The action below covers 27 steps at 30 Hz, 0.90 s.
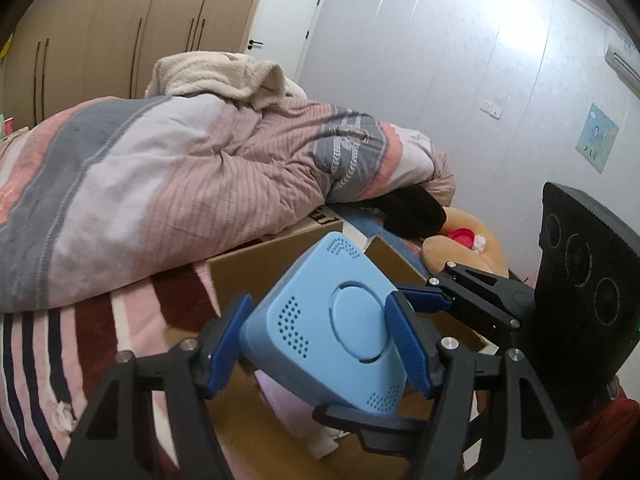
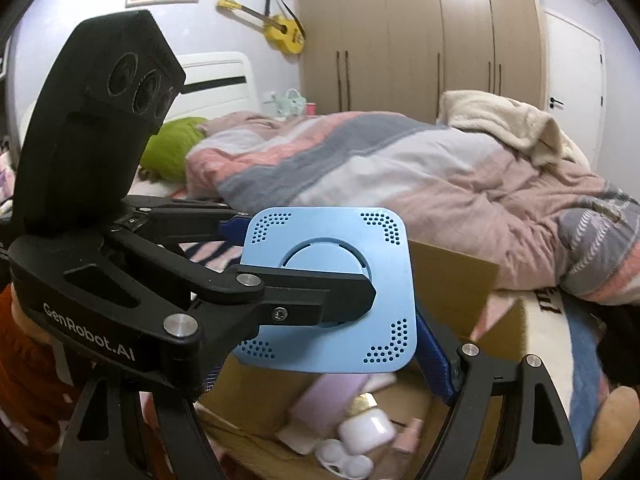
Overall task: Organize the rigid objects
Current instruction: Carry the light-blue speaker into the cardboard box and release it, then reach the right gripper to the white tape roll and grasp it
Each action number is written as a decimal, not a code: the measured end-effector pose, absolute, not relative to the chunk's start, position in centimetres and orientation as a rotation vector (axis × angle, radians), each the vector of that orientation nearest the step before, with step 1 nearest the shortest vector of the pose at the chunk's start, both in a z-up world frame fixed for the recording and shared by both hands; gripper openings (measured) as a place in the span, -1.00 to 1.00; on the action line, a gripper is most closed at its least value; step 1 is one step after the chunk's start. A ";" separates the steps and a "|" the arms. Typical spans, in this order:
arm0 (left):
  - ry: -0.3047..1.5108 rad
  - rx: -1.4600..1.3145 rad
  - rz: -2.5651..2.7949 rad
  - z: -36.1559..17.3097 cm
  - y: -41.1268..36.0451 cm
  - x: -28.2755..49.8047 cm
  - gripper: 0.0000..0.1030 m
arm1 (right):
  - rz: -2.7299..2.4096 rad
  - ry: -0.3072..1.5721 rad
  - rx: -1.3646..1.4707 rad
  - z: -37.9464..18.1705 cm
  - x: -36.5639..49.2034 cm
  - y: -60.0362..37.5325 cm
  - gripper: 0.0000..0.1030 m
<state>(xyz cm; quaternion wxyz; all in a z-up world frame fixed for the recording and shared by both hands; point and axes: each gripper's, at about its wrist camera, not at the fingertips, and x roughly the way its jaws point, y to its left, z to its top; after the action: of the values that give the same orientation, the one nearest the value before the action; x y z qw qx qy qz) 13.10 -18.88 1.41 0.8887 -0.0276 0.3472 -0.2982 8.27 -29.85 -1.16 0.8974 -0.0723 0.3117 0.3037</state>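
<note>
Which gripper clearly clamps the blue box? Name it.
The left gripper: both its blue pads press the blue box; the right gripper shows only one pad beside it.

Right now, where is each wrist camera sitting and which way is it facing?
Left wrist: on the left gripper, facing across the bed toward the wardrobe and door; its blue fingers clamp the blue box.
Right wrist: on the right gripper, facing the headboard and guitar; one of its fingers shows at the lower right.
Shared: blue box, open carton, quilt, wardrobe, and each other's gripper.
</note>
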 end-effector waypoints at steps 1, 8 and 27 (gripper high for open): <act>0.720 -0.043 -0.612 1.3 -19.2 13.3 0.37 | 0.614 0.662 -0.161 -1.4 8.5 -30.0 0.53; 0.696 -0.020 -0.597 1.6 -19.7 13.1 0.68 | 0.587 0.669 -0.189 -1.5 8.1 -30.9 0.65; 0.586 -0.128 -0.341 2.7 -3.3 5.5 0.68 | 0.814 0.659 -0.257 -0.2 4.1 -18.0 0.65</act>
<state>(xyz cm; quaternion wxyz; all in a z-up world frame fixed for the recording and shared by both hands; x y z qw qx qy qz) 5.51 -3.26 2.70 0.9411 -0.0627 0.2871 -0.1669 4.10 -18.01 -0.16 0.8581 -0.1226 0.3136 0.3876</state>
